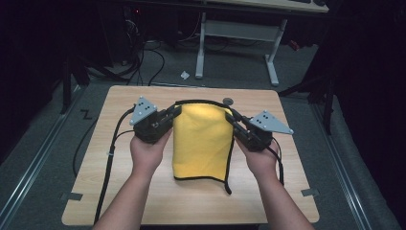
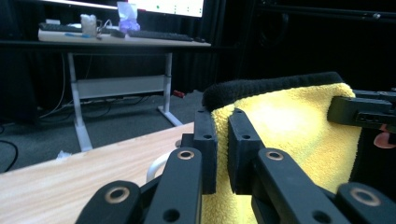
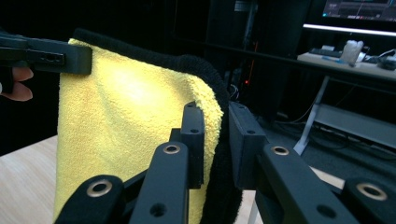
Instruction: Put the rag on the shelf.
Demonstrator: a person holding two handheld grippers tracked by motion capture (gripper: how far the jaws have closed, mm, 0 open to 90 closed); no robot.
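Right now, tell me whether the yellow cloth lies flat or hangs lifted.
Lifted: the yellow terry cloth with black trim hangs from its top corners, pinched by the left tool and right tool.

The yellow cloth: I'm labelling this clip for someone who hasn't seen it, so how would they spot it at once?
Find the light wooden table in the high view. Above its middle hangs a yellow cloth, pinched at its top corners by the left gripper and right gripper. Its black edging and bright yellow set it apart.
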